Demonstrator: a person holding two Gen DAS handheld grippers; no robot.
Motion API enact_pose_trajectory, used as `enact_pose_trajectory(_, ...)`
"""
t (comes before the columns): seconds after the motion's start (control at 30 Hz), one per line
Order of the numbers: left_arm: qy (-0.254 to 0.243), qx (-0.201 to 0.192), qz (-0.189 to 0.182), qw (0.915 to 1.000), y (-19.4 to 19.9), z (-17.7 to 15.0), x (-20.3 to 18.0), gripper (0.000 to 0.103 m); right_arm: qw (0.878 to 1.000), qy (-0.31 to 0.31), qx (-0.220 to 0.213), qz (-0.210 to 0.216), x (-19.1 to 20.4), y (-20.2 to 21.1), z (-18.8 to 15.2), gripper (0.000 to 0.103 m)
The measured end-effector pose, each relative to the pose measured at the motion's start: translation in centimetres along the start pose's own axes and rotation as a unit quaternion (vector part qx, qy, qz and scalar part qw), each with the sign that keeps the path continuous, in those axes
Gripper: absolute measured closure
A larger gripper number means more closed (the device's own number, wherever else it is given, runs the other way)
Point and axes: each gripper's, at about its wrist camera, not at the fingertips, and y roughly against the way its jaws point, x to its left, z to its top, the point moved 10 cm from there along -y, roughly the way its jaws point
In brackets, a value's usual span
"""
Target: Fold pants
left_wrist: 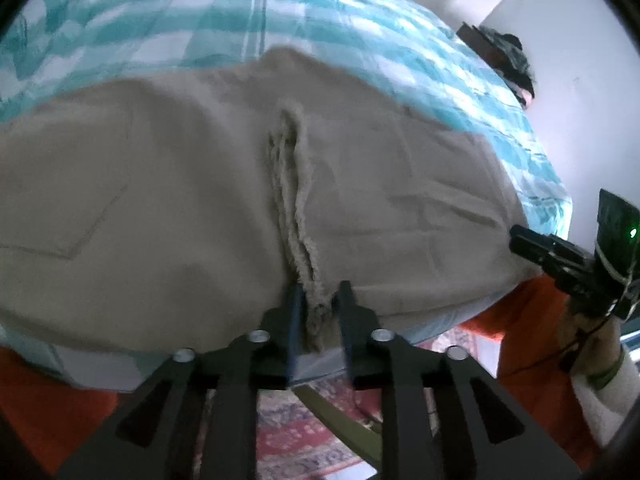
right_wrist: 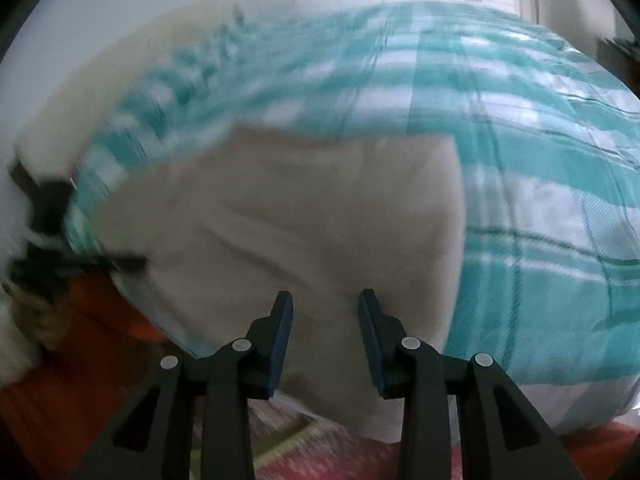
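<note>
So the beige pants [left_wrist: 168, 200] are spread flat along the near edge of the bed's teal checked cover [left_wrist: 280, 16]. Left gripper [left_wrist: 318, 312] is clenched on the frayed hems at that edge; right gripper [right_wrist: 326, 320] hovers released over the fabric.

Soft, matt tan cloth pants [left_wrist: 180, 184] with fuzzy frayed edges. Smooth checked cloth on bed [right_wrist: 540, 184]. Matt black plastic fingers [right_wrist: 280, 320], shiny metal pins.
</note>
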Motion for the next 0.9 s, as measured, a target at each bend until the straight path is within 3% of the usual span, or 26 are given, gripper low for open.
enact_pose_trajectory(0.03,-0.002,-0.015,0.002,0.9999,1.0,0.5,-0.1,0.057,1.000,0.004,-0.005,0.002,0.4,0.5,0.4,0.068)
enact_pose_trajectory(0.1,0.000,-0.044,0.004,0.9990,2.5,1.3,0.1,0.046,0.999,-0.011,-0.030,0.021,0.5,1.9,1.9,0.068)
enact_pose_trajectory(0.23,0.014,-0.071,0.010,0.9973,3.9,3.1,0.6,0.046,0.997,-0.038,-0.068,0.026,-1.0,3.6,6.7,0.068)
enact_pose_trajectory(0.33,0.015,-0.077,0.017,0.9968,3.9,4.1,0.5,0.043,0.997,-0.058,-0.034,0.038,-2.4,0.9,8.7,0.068)
enact_pose_trajectory(0.43,0.007,-0.082,0.036,0.9959,4.1,4.5,0.3,0.037,0.993,-0.094,0.064,0.033,-4.3,-5.0,6.9,0.070)
enact_pose_trajectory(0.47,0.005,-0.085,0.041,0.9955,4.1,4.6,0.2,0.037,0.991,-0.104,0.073,0.032,-4.8,-6.2,6.3,0.071)
enact_pose_trajectory(0.67,-0.010,-0.092,0.036,0.9951,3.1,5.7,-1.3,0.035,0.997,-0.078,0.006,0.026,-3.3,-1.2,7.2,0.071)
enact_pose_trajectory(0.77,-0.030,-0.075,0.027,0.9963,1.1,6.1,-3.0,0.035,0.998,-0.047,-0.018,0.028,-1.8,1.7,6.0,0.070)
enact_pose_trajectory(0.83,-0.058,-0.066,0.026,0.9958,-0.9,6.5,-4.5,0.031,0.999,-0.035,-0.020,0.025,-1.3,2.1,4.5,0.064)
enact_pose_trajectory(0.9,-0.077,-0.047,0.044,0.9949,-3.3,6.1,-5.1,0.028,0.999,-0.031,0.004,0.011,-1.6,0.6,2.1,0.061)
